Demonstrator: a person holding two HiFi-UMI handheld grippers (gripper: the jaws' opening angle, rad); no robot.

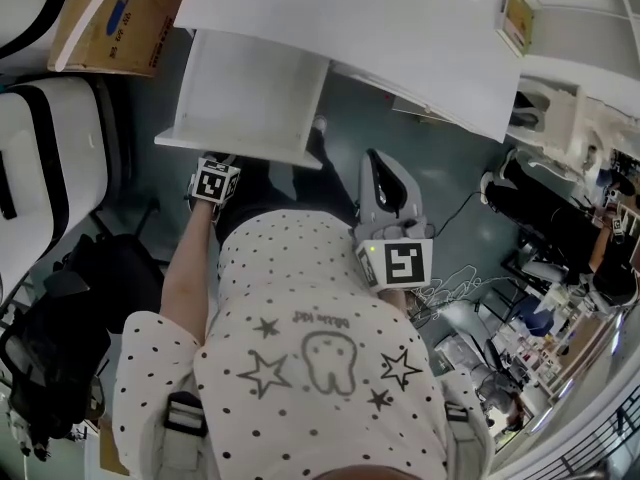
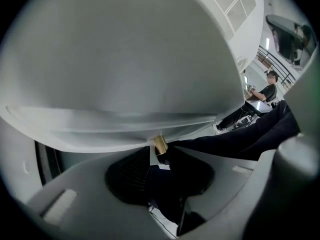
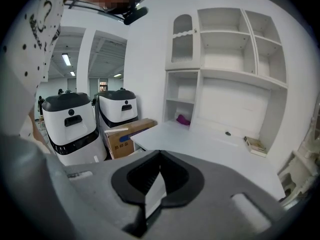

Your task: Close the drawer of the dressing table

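Observation:
The white drawer (image 1: pixel 250 93) of the dressing table (image 1: pixel 380 28) stands pulled out toward me. My left gripper (image 1: pixel 213 183) is right at the drawer's front edge. In the left gripper view the drawer front (image 2: pixel 125 74) fills the upper frame, seen from below. Its small brass knob (image 2: pixel 160 144) sits just beyond the tips of the left gripper (image 2: pixel 161 156). The jaws stand open and grip nothing. My right gripper (image 1: pixel 392 208) hangs at my right side, away from the drawer. In its own view the right gripper (image 3: pixel 159 159) is shut and empty, aimed at the tabletop (image 3: pixel 200 144).
A cardboard box (image 1: pixel 115 13) and white machines (image 1: pixel 50 158) stand left of the table. A black bag (image 1: pixel 60 338) lies at the lower left. White shelves (image 3: pixel 230 59) rise behind the tabletop, with a small book (image 3: pixel 255 145) on it. Cluttered desks (image 1: pixel 560 268) are at the right.

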